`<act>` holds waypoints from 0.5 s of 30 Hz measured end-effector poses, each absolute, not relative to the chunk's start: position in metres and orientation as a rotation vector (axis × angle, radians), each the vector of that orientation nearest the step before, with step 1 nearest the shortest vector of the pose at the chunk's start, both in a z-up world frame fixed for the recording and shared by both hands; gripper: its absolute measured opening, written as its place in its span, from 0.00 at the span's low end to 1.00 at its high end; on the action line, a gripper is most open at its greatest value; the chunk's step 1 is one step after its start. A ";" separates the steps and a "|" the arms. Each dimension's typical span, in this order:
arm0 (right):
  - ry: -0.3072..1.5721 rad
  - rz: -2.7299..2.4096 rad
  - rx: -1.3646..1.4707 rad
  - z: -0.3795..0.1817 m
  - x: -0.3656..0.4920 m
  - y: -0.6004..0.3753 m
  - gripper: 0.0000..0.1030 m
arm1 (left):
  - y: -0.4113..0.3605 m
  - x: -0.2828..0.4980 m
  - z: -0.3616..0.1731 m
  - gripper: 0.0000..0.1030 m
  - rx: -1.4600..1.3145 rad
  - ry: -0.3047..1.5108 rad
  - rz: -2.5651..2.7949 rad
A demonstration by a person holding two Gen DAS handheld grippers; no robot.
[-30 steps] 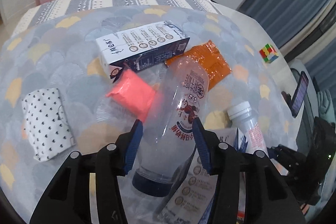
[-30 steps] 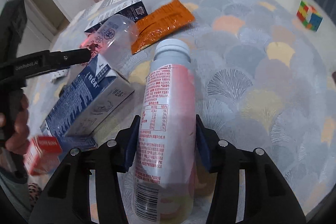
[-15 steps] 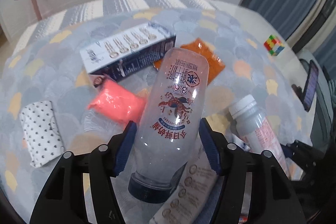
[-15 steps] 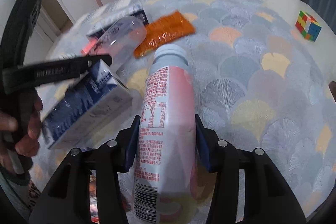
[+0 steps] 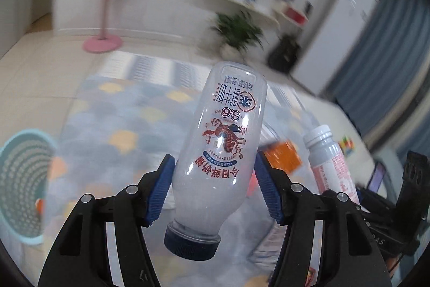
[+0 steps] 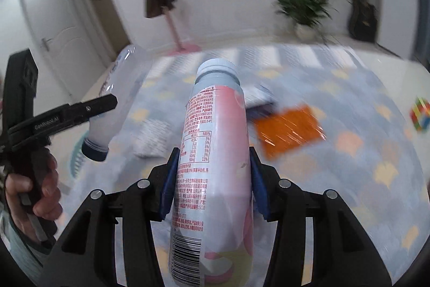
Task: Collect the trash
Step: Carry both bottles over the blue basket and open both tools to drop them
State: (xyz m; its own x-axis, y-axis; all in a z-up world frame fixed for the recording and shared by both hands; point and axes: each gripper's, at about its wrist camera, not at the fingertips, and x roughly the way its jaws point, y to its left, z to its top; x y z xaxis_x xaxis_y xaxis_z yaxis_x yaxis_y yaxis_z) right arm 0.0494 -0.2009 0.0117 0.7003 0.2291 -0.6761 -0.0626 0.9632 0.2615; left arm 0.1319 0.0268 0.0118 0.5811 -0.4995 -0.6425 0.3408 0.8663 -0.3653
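The counter with its scalloped cloth is lying below; a teal basket is waiting at nine o'clock. The left hand-held gripper is clamping a light, slippery clear bottle mid-body, tilted downward; the right hand-held gripper is gripping a stiff pink bottle likewise.

Room behind motion-blurred; plant smeared. Teal basket cut by left edge. Orange packet streaked, its print unreadable. Pink-label bottle base cut off by bottom edge. Cube clipped at right edge
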 end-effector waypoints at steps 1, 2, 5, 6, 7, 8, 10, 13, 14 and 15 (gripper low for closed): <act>0.760 0.188 0.212 0.018 0.056 -0.185 0.44 | 0.043 0.132 0.015 0.57 -0.233 0.799 -0.470; 0.748 0.201 0.201 0.023 0.061 -0.173 0.44 | 0.064 0.132 0.018 0.57 -0.263 0.782 -0.440; 0.725 0.265 0.193 0.036 0.080 -0.128 0.44 | 0.117 0.133 0.021 0.57 -0.342 0.749 -0.366; 0.722 0.286 0.192 0.039 0.086 -0.114 0.44 | 0.134 0.132 0.020 0.57 -0.363 0.740 -0.336; 0.725 0.316 0.192 0.041 0.095 -0.094 0.44 | 0.147 0.132 0.019 0.57 -0.376 0.737 -0.313; 0.729 0.335 0.196 0.042 0.100 -0.084 0.44 | 0.165 0.132 0.016 0.57 -0.393 0.733 -0.277; 0.740 0.386 0.203 0.042 0.116 -0.051 0.44 | 0.191 0.131 0.012 0.57 -0.408 0.725 -0.213; 0.769 0.438 0.211 0.037 0.136 -0.011 0.44 | 0.229 0.131 -0.001 0.57 -0.461 0.722 -0.134; 0.783 0.457 0.212 0.034 0.143 0.006 0.44 | 0.244 0.132 -0.008 0.57 -0.486 0.728 -0.108; 0.797 0.475 0.207 0.029 0.150 0.023 0.44 | 0.256 0.134 -0.013 0.57 -0.509 0.736 -0.096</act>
State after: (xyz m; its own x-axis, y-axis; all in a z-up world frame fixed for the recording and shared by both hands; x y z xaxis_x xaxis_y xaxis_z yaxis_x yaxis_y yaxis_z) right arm 0.1500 0.0233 0.0291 0.6010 0.4831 -0.6367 -0.3299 0.8755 0.3529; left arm 0.1339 0.2562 -0.0126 0.7425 -0.2586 -0.6179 -0.0919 0.8745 -0.4763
